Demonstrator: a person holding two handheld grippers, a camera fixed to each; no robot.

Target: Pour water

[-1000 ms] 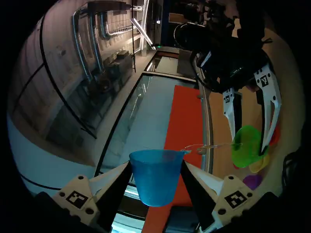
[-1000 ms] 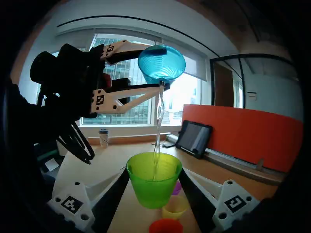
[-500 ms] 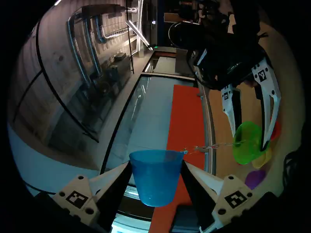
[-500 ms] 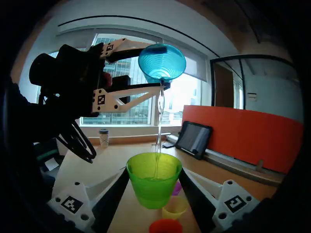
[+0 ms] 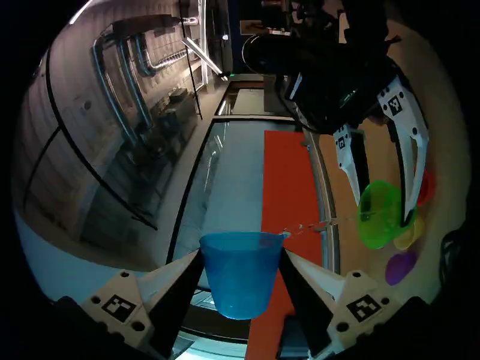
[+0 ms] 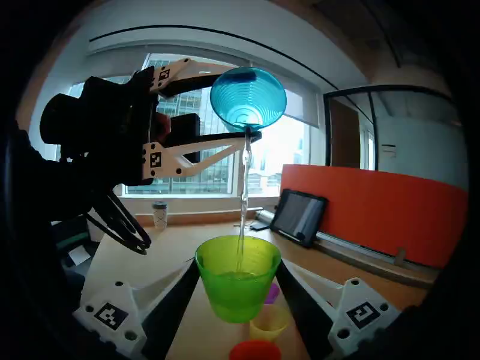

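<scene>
Gripping the tipped blue cup [image 5: 240, 282], the left tongs [image 5: 241, 255] feed a thin stream [image 6: 242, 198] into the green cup [image 6: 237, 294] clamped in the right tongs [image 6: 238, 264], at 6 o'clock below. A wobble or steeper tip could throw water onto the counter [image 6: 174, 246] or the yellow cup [image 6: 268, 323] at 5 o'clock.

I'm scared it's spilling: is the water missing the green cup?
No, the water stream from the tipped blue cup falls straight into the open top of the green cup.
</scene>
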